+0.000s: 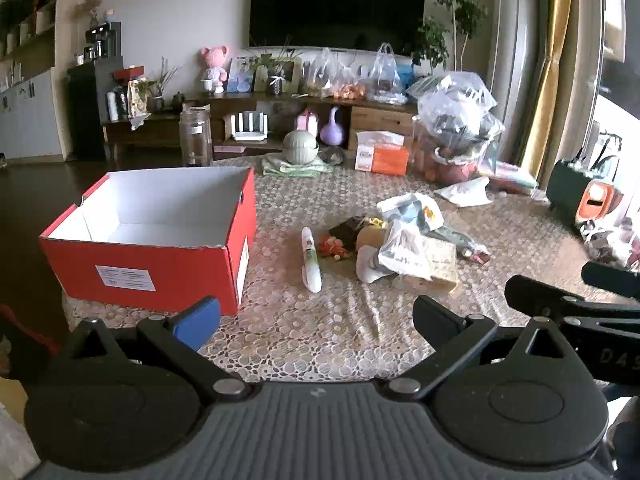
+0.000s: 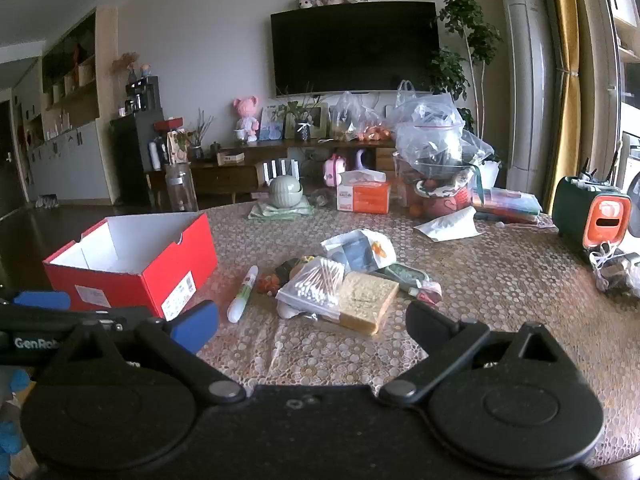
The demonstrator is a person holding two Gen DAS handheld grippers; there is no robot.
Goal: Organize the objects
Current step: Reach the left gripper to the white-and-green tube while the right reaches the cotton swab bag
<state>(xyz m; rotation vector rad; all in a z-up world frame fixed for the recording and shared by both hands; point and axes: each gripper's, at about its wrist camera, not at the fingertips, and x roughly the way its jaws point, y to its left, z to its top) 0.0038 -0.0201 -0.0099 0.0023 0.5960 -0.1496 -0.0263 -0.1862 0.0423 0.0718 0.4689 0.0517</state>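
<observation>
I'm looking at a table [image 2: 500, 280] covered in a lace-patterned cloth, with an open red box [image 2: 132, 268] standing empty on its left side. Just right of the box lies a white tube [image 2: 242, 294], then a heap with a bag of cotton swabs [image 2: 316, 284] touching a yellow sponge [image 2: 366, 298]. Along the far edge I see an orange tissue box [image 2: 364, 196], a green lidded bowl [image 2: 285, 192] and a pile of plastic bags [image 2: 434, 148].

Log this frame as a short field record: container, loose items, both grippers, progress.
container: red box, open, inside looks empty
loose items: white tube, cotton swab pack, yellow sponge, piled right of the box
surface: table with lace cover
left gripper: open, holding nothing
right gripper: open, holding nothing
progress: nothing boxed yet
</observation>
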